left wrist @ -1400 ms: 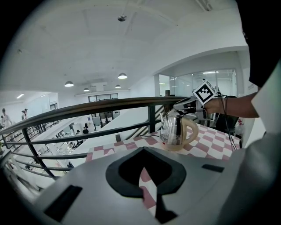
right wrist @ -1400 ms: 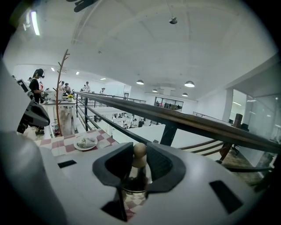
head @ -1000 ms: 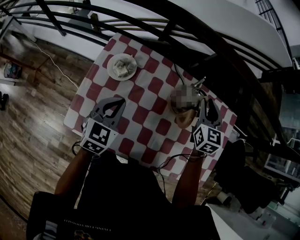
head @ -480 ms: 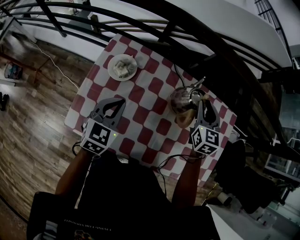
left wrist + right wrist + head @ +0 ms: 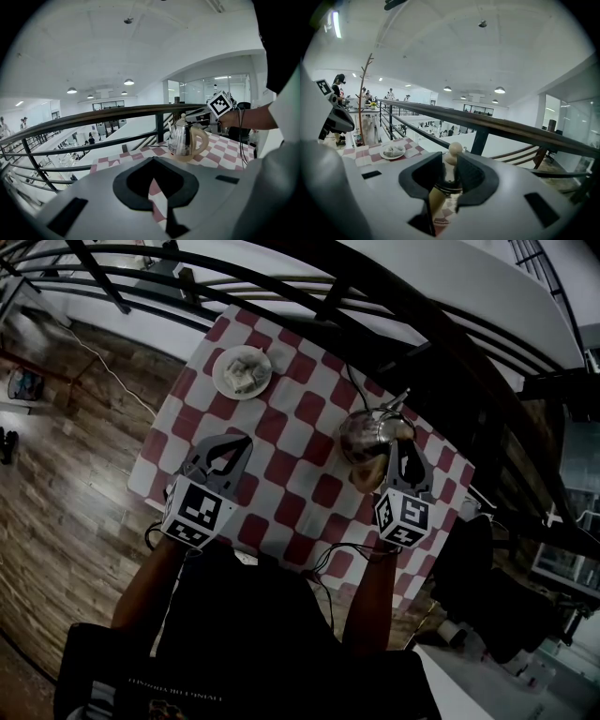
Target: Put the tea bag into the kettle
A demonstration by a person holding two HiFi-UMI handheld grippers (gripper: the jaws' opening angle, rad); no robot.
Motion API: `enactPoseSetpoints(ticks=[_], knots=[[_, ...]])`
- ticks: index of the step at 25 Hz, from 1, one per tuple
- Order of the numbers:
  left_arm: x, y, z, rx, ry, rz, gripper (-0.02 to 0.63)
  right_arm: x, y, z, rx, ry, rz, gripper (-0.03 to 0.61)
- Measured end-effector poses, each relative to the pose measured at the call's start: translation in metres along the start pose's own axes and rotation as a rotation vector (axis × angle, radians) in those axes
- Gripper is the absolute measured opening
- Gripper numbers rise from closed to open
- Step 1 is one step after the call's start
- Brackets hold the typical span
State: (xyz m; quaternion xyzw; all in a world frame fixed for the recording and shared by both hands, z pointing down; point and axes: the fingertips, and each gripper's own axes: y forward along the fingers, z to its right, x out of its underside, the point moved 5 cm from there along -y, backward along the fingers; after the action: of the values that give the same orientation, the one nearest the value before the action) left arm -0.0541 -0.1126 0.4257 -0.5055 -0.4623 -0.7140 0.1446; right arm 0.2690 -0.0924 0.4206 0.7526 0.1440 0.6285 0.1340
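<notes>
Head view: tea bag (image 5: pixel 241 371) lies on the white plate (image 5: pixel 223 386) at the far left end of the checked table (image 5: pixel 281 474), close to the railing. Too small to give its long axis; the heap looks like more than one bag, count not readable.

Left gripper (image 5: pixel 244 441) sits nearer to it, and the plate lies straight ahead of my closed jaws, well apart. Nothing is between them. The plate does not show in the left gripper view.

Right gripper (image 5: pixel 403 444) is at the kettle (image 5: pixel 366 435), on the table's right side, well apart from the plate. My jaws there stand apart, with the beige kettle handle (image 5: pixel 436 199) in the gap; I see no squeeze from both pads.

Judgement: the pick falls to the left, reaching forward.

Count: one kettle, one plate, one table, two grippers.
</notes>
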Motion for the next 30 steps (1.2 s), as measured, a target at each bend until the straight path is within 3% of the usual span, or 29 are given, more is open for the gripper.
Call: enactPoseSetpoints(ticks=[8,15,30], knots=[[-0.005,0.005,0.004,0.014,0.009,0.009,0.003,-0.012,-0.011,-0.001,-0.024,0.033,0.053,0.106],[-0.008,0.004,0.014,0.025,0.020,0.012,0.003,-0.014,-0.034,-0.029,-0.159,0.086,0.102,0.092],[-0.021,-0.002,0.051,0.054,0.044,0.048,0.003,-0.009,-0.087,-0.047,-0.265,0.082,0.163,0.046]])
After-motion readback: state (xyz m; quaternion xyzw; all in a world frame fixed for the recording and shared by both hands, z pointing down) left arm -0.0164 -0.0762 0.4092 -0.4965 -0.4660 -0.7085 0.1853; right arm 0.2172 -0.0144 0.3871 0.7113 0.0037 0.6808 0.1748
